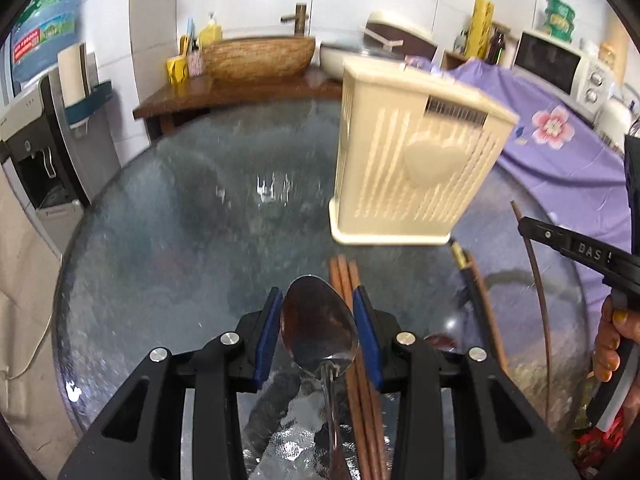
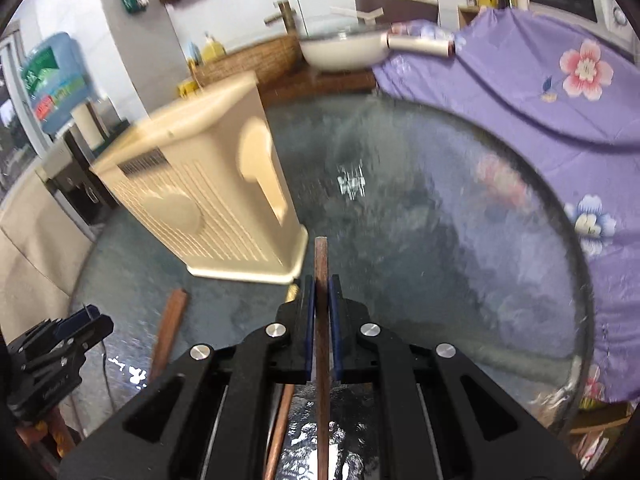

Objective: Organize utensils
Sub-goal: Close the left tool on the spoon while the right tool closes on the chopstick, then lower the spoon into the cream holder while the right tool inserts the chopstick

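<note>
- Utensils counted: one shiny stainless-steel spoon (image 1: 320,324), oval bowl reflective; three reddish-brown wooden chopsticks (image 1: 345,280) bundled side by side on the round textured glass worktop (image 1: 168,240); one further brown wooden chopstick (image 2: 321,320) lifted; one dark stick with a brass tip (image 1: 460,258) lying near the holder.
- Left gripper (image 1: 322,334): blue-padded jaws part-way closed, pressing on the spoon bowl's two edges; the spoon's handle runs back beneath the gripper body.
- Right gripper (image 2: 321,320): jaws almost fully together, clamped on the single wooden chopstick, whose tip protrudes ahead of the pads.
- One cream plastic utensil holder (image 1: 408,152), boxy, slotted ribbed walls, round boss on its face, stands on the worktop just beyond both grippers.
- Purple floral cloth (image 2: 520,92) borders the worktop's far side.
</note>
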